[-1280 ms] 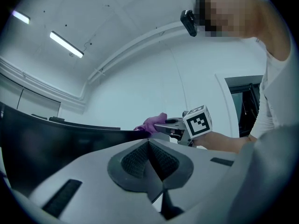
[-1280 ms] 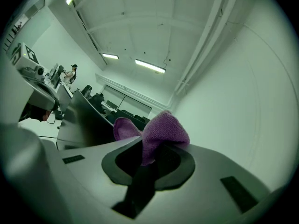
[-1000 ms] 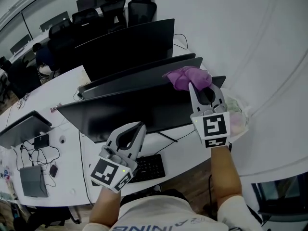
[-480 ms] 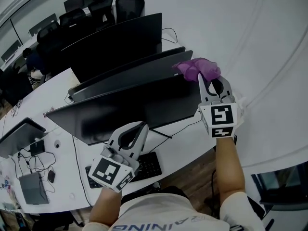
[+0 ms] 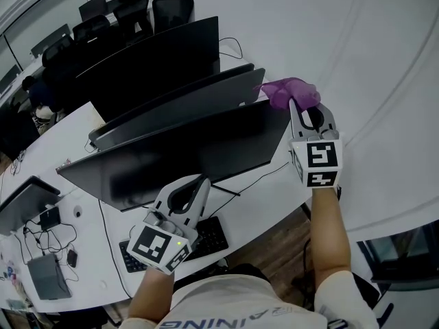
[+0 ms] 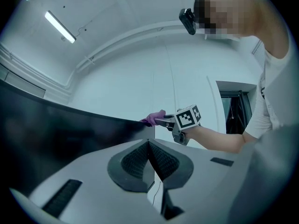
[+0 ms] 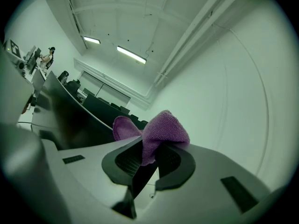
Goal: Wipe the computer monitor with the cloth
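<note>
White curved desk point(image 5: 271, 201) in an open office. There are rows of dark monitors, with office chairs point(image 5: 171, 2) far left and a keyboard point(image 5: 209, 238) at the near edge.

The nearest monitor point(image 5: 185, 156) is the wide black one that leans back toward you. Your right gripper point(image 5: 304, 108) is clamped on the purple cloth point(image 5: 288, 91). In the right gripper view, a fold of the cloth point(image 7: 161, 129) is pinched between the jaws and the rest bunches out past the tips. Your left gripper point(image 5: 195, 184) is closed on nothing, its pads meeting, and hangs low in front of the screen's bottom edge above the keyboard.

The cloth is at the monitor's top right corner, at or just beside the upper edge. From the left gripper view the cloth point(image 6: 152, 119) sits right on that corner line. I can't tell whether it is pressing on the screen face.

The step looks like the start or end of a pass at the corner.
- Get the loose bunch flat on the glass so the jaw tips don't scrape it.
- Tilt the gripper so the cloth leads.
- Use light pressure, since the panel leans on a thin stand and may rock.
- Sweep left along the top in straight overlapping rows and work down.
- The free left gripper could steady the lower bezel if the panel wobbles.
</note>
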`<state>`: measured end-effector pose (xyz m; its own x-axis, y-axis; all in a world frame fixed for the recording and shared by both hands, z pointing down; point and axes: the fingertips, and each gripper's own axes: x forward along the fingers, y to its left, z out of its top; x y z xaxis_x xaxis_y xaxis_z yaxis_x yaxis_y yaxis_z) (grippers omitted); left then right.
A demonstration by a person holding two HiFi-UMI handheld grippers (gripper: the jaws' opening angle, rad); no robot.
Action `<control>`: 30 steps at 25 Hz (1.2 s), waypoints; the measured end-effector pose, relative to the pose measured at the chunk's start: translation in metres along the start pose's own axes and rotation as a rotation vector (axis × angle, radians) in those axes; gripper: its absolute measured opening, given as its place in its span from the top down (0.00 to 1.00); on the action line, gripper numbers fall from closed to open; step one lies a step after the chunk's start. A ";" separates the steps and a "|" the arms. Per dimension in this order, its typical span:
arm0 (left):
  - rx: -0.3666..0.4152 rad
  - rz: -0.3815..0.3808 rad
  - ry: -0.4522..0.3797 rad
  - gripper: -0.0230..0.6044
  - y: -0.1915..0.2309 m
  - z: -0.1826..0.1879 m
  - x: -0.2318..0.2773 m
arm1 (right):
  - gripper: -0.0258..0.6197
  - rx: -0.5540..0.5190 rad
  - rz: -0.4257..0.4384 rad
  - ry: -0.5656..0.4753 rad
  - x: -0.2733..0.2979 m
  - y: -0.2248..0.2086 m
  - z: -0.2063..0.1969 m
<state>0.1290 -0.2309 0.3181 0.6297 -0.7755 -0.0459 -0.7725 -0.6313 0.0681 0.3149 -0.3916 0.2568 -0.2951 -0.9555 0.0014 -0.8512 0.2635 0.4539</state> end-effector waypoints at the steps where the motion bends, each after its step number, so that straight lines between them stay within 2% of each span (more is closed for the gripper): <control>1: -0.003 -0.001 -0.003 0.95 0.000 0.001 0.000 | 0.88 0.001 -0.006 0.002 0.000 -0.003 -0.001; 15: -0.019 -0.090 -0.008 0.95 -0.031 -0.006 0.022 | 0.88 0.009 -0.060 -0.002 -0.003 -0.030 -0.016; 25: -0.020 -0.085 0.022 0.95 -0.031 -0.014 0.021 | 0.88 0.071 -0.089 0.009 0.006 -0.050 -0.030; 30: -0.020 -0.083 0.030 0.95 -0.030 -0.016 0.021 | 0.88 0.102 -0.056 -0.001 0.008 -0.052 -0.038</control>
<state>0.1668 -0.2286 0.3312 0.6940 -0.7196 -0.0224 -0.7158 -0.6930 0.0856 0.3728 -0.4183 0.2670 -0.2460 -0.9690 -0.0223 -0.9063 0.2218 0.3598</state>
